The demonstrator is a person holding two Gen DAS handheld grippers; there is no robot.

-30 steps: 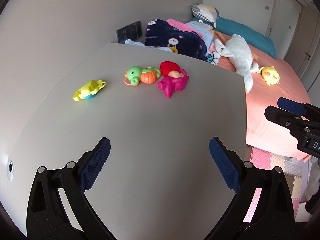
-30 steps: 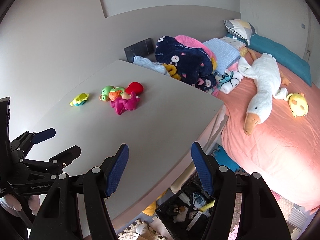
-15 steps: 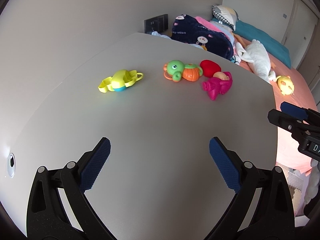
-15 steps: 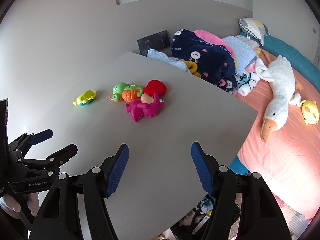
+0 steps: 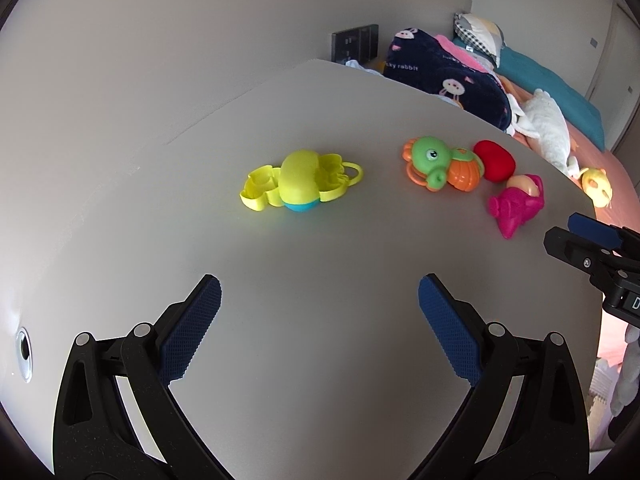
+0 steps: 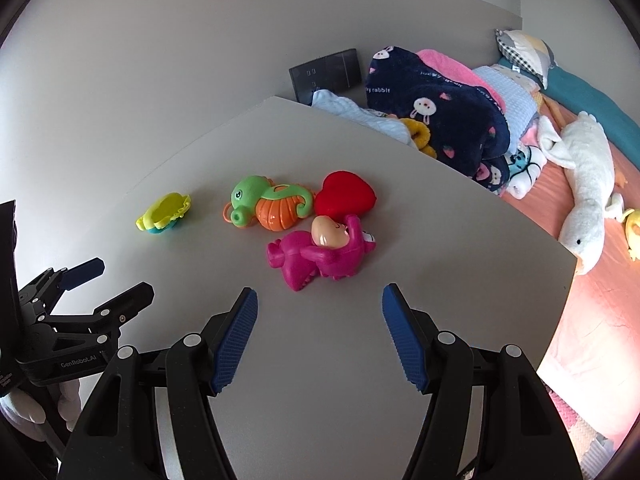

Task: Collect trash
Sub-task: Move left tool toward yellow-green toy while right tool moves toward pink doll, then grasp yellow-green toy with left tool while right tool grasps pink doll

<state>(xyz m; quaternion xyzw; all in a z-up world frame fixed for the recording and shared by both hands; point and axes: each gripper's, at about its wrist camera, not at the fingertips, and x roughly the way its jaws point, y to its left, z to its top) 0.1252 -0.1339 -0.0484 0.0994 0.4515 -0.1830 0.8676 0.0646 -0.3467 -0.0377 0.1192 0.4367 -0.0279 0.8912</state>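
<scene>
Ahead of the right gripper (image 6: 318, 326), jaws wide and empty, the pink toy (image 6: 320, 254) is seen, long axis crosswise; left gripper (image 5: 320, 320), likewise wide and empty, faces the yellow toy (image 5: 298, 182).

Left gripper (image 5: 320, 312): two black plastic fingers (image 5: 180, 320) on angular, cut-out arms, each faced with a blue, finely cross-hatched pad and pinned by round silver rivets. Right gripper (image 6: 319, 330): identical build, with black linkage, blue textured pads and silver pivot heads. Seen from the right wrist, the left gripper's body bears white "GenRobot.AI" lettering; a white glove (image 6: 24, 410) covers the hand below it.
</scene>
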